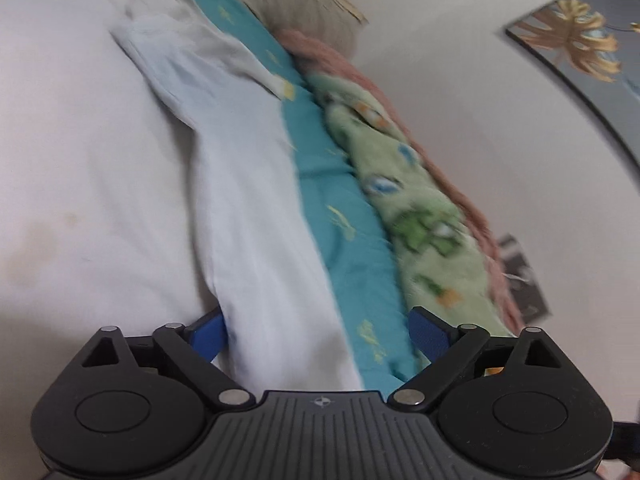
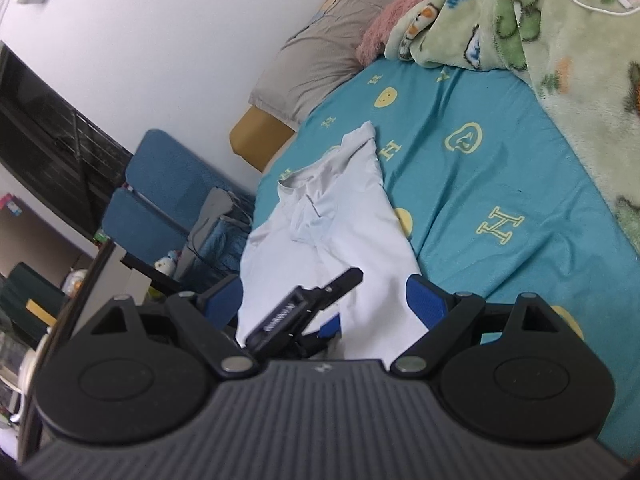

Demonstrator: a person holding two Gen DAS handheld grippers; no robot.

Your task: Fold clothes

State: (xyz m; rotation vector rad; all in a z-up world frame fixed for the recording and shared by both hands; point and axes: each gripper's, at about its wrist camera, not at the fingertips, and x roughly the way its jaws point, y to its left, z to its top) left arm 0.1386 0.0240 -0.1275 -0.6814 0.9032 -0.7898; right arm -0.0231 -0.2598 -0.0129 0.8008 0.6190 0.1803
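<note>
A white shirt lies along the near edge of the teal patterned bedsheet, collar end farthest from me. In the right wrist view my right gripper stands open, its blue pads wide apart over the shirt's near end. Between them shows my left gripper, low over the same end. The left wrist view is blurred. There the left gripper is open, and the shirt runs loose between its pads. Neither pair of pads presses the cloth.
A green cartoon blanket and a pink one are heaped along the far side of the bed, with a beige pillow at the head. A blue chair and cluttered shelves stand past the bed's edge. A framed picture hangs on the wall.
</note>
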